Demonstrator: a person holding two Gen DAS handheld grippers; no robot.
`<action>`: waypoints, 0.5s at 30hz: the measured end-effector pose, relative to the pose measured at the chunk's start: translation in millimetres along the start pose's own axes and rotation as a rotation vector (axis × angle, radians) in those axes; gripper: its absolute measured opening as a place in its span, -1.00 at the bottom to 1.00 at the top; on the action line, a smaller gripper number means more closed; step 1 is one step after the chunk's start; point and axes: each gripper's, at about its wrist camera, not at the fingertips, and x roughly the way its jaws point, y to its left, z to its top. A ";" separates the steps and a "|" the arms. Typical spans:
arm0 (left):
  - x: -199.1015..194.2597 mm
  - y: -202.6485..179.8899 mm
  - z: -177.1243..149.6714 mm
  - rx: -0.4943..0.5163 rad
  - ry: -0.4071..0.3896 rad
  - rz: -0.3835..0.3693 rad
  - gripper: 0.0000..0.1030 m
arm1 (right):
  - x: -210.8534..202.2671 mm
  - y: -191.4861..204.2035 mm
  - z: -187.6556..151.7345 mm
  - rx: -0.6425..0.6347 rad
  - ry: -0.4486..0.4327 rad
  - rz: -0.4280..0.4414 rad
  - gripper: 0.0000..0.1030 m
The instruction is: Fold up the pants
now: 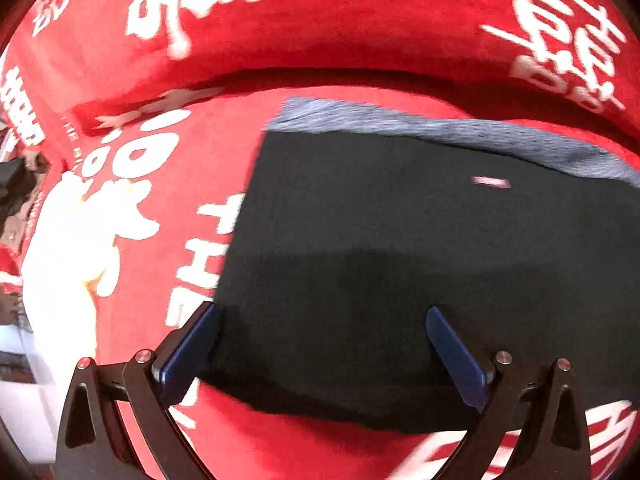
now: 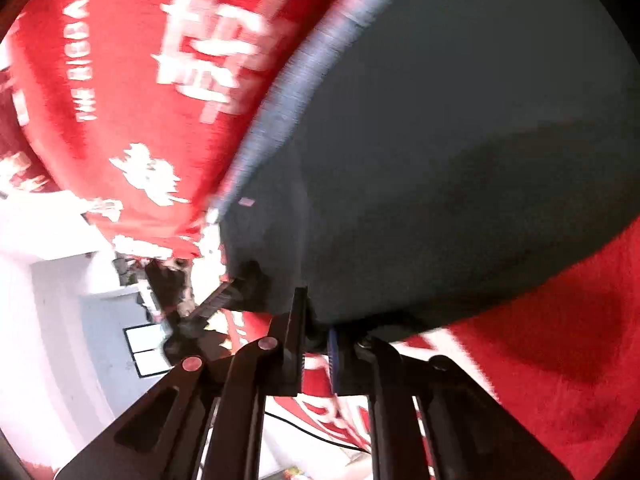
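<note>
Right gripper (image 2: 316, 344) clamps edge of flat black knit pants (image 1: 400, 248); left gripper (image 1: 320, 344) spread wide over near edge, red plush blanket (image 1: 320, 48) around

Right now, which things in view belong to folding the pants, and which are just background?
Part of the job:
- black pants, partly folded, grey mesh lining showing along one edge
- left gripper, open over the pants' near edge
- right gripper, shut on the pants' edge

Just there:
- red blanket with white lettering, under the pants
- white furniture beyond the blanket
</note>
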 end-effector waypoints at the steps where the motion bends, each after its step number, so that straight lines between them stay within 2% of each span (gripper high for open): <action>1: 1.8 7.4 -2.1 -0.016 0.005 -0.019 1.00 | -3.9 8.7 -4.1 -0.033 -0.005 -0.017 -0.82; 3: 6.7 19.7 -6.6 -0.051 0.017 -0.050 1.00 | 0.0 9.0 -11.3 -0.039 0.002 -0.052 -0.82; 4: 7.5 20.5 -8.2 -0.053 0.013 -0.055 1.00 | 7.8 4.2 -14.4 -0.038 0.014 -0.100 -0.82; 6: 3.1 14.0 -10.2 -0.029 0.001 -0.027 1.00 | 23.9 -14.6 -19.9 -0.016 0.048 -0.185 -0.83; 8: -2.3 9.1 -10.2 -0.010 0.003 0.008 1.00 | 23.1 -25.6 -22.1 0.030 0.037 -0.147 -0.85; 10: -14.4 0.4 -10.8 0.021 0.003 0.049 1.00 | 16.9 -22.7 -22.1 0.038 0.076 -0.179 -0.65; 11: -22.6 -4.8 -11.4 0.038 -0.013 0.065 1.00 | 12.7 -20.8 -22.2 0.023 0.088 -0.214 -0.34; 12: -30.9 -10.5 -12.1 0.056 -0.034 0.073 1.00 | 4.8 -15.9 -22.0 -0.013 0.093 -0.246 -0.31; 15: -61.7 -40.1 -12.6 0.100 -0.096 0.027 1.00 | -31.9 2.8 -13.6 -0.141 0.023 -0.302 -0.32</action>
